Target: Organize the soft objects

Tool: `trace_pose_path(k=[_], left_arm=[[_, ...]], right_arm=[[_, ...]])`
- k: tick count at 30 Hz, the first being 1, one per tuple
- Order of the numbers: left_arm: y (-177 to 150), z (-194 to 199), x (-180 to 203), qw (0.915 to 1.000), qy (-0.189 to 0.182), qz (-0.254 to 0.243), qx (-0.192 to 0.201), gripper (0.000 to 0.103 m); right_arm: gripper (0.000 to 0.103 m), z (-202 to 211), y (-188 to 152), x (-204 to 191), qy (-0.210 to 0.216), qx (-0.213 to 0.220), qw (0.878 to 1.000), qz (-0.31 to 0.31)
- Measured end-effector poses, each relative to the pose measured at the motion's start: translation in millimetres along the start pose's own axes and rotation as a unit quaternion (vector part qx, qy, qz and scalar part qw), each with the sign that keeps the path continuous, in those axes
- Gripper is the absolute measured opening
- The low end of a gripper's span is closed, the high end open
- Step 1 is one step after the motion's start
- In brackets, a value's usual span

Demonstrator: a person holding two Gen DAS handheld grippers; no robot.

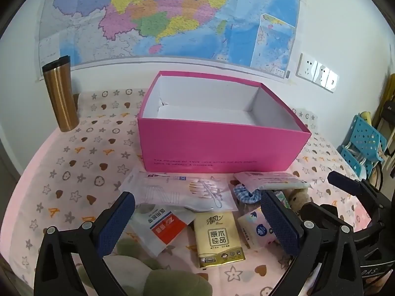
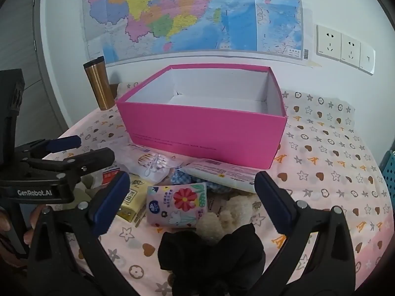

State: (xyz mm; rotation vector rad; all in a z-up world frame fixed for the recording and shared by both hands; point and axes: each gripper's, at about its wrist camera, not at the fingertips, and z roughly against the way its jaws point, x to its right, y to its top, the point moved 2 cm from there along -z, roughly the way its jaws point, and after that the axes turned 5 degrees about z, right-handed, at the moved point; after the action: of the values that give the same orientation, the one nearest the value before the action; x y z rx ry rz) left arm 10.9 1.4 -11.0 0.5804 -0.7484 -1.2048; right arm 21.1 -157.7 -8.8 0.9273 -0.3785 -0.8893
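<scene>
An open pink box, white inside with nothing in it, stands on the star-print cloth. In front of it lies a heap: a cotton-swab bag, a tape packet, a yellow tissue pack, a pink floral tissue pack, a blue checked scrunchie, a flat packet, a beige plush, a black fabric piece and a green plush. My left gripper hovers open above the yellow pack. My right gripper hovers open above the floral pack. Neither holds anything.
A copper tumbler stands at the back left by the wall. A map and wall sockets are behind the box. A blue perforated rack sits off the table's right edge. A hand holds the left gripper.
</scene>
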Motion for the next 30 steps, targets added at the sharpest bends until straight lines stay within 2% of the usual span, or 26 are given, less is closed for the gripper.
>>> trace_pose_path(k=[30], left_arm=[[-1.0, 2.6, 1.0, 1.0, -0.006, -0.003, 0.004, 0.103]], right_arm=[[0.101, -1.2, 0.2, -3.5, 0.011, 0.003, 1.0, -0.011]])
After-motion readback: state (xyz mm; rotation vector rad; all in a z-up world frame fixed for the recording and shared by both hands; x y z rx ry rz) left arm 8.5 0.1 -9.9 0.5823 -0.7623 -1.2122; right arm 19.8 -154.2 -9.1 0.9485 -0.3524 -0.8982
